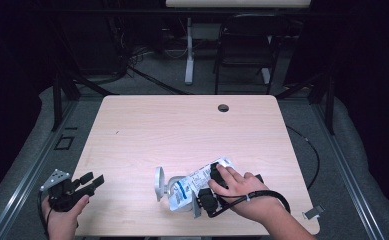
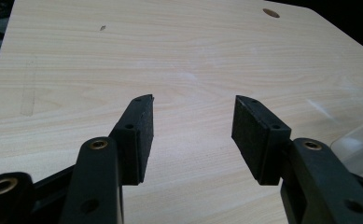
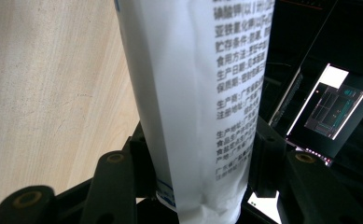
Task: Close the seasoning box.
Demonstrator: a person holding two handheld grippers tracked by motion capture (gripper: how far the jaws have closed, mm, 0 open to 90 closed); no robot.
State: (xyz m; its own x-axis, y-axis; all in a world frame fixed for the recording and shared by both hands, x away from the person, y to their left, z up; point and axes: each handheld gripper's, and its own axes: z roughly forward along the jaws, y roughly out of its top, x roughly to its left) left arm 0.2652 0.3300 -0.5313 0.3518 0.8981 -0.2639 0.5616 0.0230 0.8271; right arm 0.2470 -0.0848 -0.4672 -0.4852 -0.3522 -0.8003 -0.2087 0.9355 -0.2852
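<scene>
The right hand-held gripper (image 1: 208, 192) pinches a white printed pouch (image 1: 194, 184) at the desk's (image 1: 182, 125) near edge, beside a clear container (image 1: 161, 184), while the left hand-held gripper (image 1: 89, 182) waits open and empty; the thin film could slip or tear.

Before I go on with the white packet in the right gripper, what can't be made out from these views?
- White packet: its ends run off the frame in the right gripper view.
- Its print, high view: too small to read.
- Right gripper, high view: largely covered by the hand.
- Clear thing, left gripper view: cut off by the frame edge, unidentifiable.
</scene>
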